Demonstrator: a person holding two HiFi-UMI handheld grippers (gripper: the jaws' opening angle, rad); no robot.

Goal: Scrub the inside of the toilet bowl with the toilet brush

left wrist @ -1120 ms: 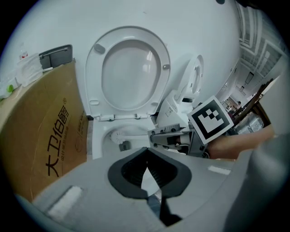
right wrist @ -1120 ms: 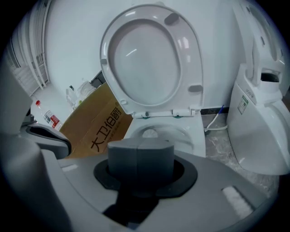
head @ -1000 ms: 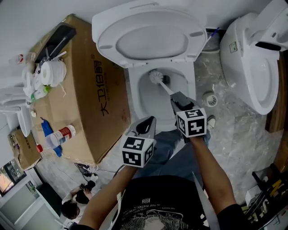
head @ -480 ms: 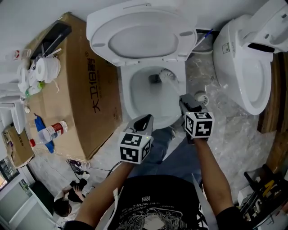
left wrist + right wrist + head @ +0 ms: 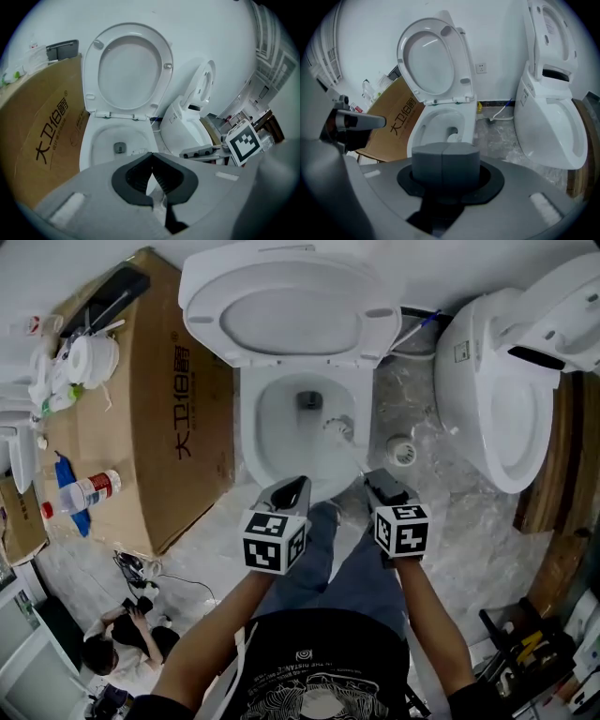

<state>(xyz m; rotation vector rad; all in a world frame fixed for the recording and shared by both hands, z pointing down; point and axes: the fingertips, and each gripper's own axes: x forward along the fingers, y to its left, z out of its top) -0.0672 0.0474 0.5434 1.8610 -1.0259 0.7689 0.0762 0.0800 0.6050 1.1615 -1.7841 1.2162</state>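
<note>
Right gripper (image 5: pixel 376 483): fingers pressed shut on the thin handle of the white-bristled toilet brush (image 5: pixel 338 427). Brush head sits ahead of the fingertips inside the white ceramic toilet bowl (image 5: pixel 249 442), at its right wall, near the dark drain hole (image 5: pixel 307 400). Left gripper (image 5: pixel 292 491): fingertips touching, nothing between, at bowl's near rim. Brown cardboard box (image 5: pixel 178 427) left of its fingers.

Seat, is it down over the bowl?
No, the seat stands raised behind the bowl, leaving it open.
</note>
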